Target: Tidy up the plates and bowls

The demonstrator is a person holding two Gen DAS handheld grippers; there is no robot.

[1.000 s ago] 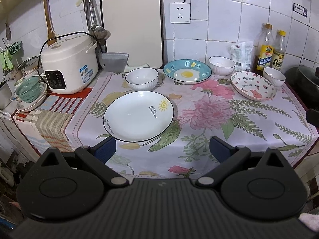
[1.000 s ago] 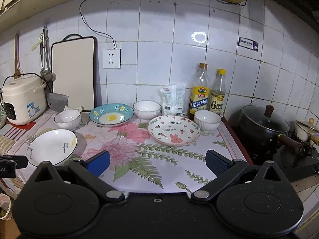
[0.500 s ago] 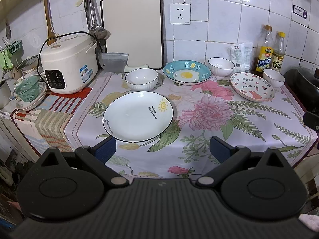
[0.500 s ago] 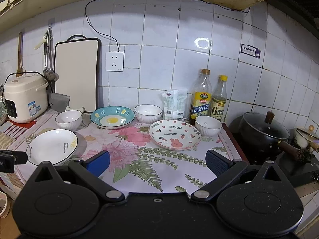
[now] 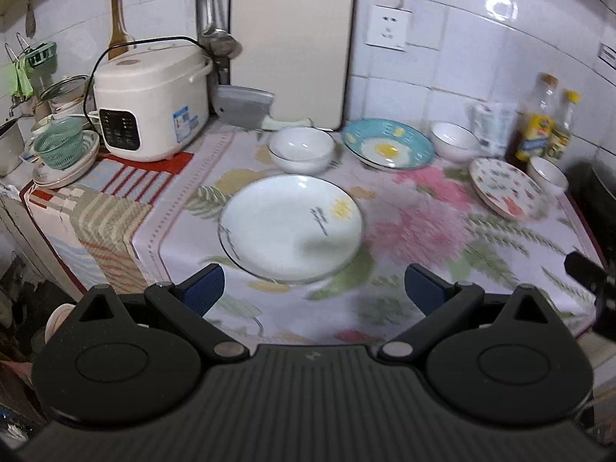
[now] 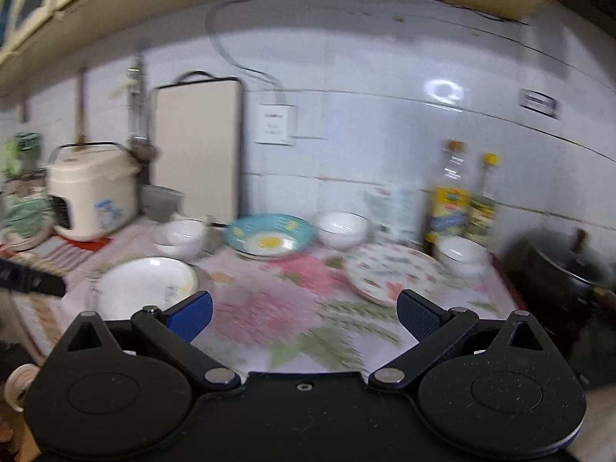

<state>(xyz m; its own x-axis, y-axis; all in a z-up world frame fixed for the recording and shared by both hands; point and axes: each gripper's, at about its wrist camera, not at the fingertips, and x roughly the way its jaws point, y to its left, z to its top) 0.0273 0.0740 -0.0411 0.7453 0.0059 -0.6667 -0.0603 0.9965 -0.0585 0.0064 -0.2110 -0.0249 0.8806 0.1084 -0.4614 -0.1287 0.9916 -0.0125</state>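
From the left wrist view we see the left gripper [image 5: 313, 285] spread wide and holding nothing, hovering over the near edge of the flowered cloth [image 5: 419, 231]. Just ahead of it lies the white plate [image 5: 290, 227], bare of food. Behind that plate sits a white bowl [image 5: 301, 148], which looks empty, and to its right the blue egg plate [image 5: 387, 148], another white bowl [image 5: 454, 140], the patterned plate [image 5: 508, 188] and a 3rd bowl [image 5: 546, 175]. A rice cooker [image 5: 150, 96], lid down, stands at the left, and a green strainer [image 5: 59, 146] rests on stacked dishes beside it.

From the right wrist view, which is blurred, we see the right gripper [image 6: 304, 313] also spread and holding nothing, above the cloth between the white plate [image 6: 144, 287] and the patterned plate [image 6: 392, 275]. The 3 bowls [image 6: 179, 238] [image 6: 340, 229] [image 6: 462, 256] appear empty; 2 bottles [image 6: 452, 192] stand by the wall, and a dark lidded pot [image 6: 558, 265] sits at the right.
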